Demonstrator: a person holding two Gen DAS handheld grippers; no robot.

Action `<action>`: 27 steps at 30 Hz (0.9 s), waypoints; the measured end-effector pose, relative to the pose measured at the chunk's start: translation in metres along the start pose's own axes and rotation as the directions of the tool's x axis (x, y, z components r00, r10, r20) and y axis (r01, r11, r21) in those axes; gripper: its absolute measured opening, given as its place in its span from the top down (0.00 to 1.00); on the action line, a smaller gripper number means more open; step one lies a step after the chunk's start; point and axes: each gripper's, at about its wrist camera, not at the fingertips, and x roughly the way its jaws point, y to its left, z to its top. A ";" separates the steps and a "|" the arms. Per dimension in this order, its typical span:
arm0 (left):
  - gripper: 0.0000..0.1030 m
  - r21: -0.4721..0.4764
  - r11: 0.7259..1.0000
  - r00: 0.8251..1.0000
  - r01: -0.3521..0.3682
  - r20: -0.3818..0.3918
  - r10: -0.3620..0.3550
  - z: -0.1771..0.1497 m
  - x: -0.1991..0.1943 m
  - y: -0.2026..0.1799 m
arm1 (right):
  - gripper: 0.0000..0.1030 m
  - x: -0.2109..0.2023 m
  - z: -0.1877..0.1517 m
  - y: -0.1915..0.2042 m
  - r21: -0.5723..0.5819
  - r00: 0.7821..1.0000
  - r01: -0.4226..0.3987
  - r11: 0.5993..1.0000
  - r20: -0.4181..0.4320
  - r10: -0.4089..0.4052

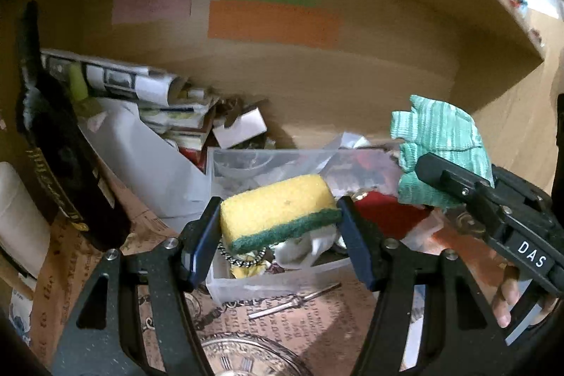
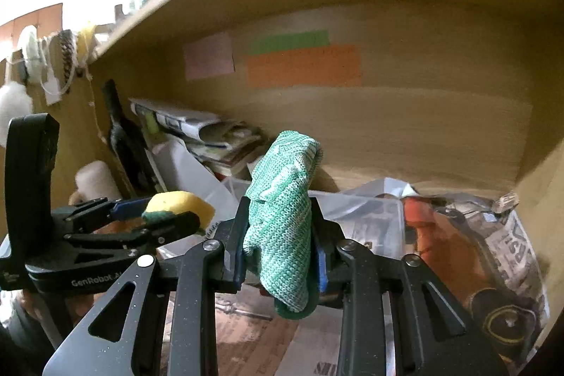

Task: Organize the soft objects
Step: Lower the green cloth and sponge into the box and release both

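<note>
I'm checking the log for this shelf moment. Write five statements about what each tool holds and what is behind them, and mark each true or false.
1. The left tool grips a yellow sponge with a green scouring side. True.
2. The right tool is empty. False: it is shut on a green knitted cloth.
3. The sponge lies in the clear plastic bin. False: it is held above it.
4. Pink, green and orange paper notes are on the shelf's back wall. True.
5. A dark bottle leans at the left. True.
</note>
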 end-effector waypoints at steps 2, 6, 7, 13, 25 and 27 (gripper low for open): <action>0.38 0.009 1.000 0.999 -0.005 -0.031 0.005 -0.003 0.012 0.001 | 0.73 0.012 -0.003 -0.001 0.004 1.000 0.002 1.000 -0.028 -0.002; 0.38 0.026 1.000 0.998 -0.005 -0.068 0.007 -0.006 0.031 0.000 | 0.73 0.035 -0.012 -0.007 0.014 0.996 0.006 1.000 -0.092 -0.005; 0.38 0.030 1.000 0.997 -0.006 -0.071 0.008 -0.007 0.034 0.000 | 0.73 0.039 -0.014 -0.009 0.015 0.994 0.008 1.000 -0.105 -0.006; 0.38 0.043 0.999 0.994 0.010 -0.108 -0.005 -0.008 0.055 0.000 | 0.73 0.060 -0.023 -0.017 0.020 0.984 0.024 1.000 -0.174 -0.021; 0.30 0.048 0.998 0.990 0.040 -0.140 -0.033 -0.007 0.059 -0.002 | 0.54 0.071 -0.029 -0.027 0.039 0.971 0.052 0.998 -0.237 -0.042; 0.29 0.035 0.998 0.990 0.047 -0.136 -0.041 -0.006 0.055 0.000 | 0.44 0.068 -0.028 -0.028 0.048 0.972 0.059 0.997 -0.229 -0.046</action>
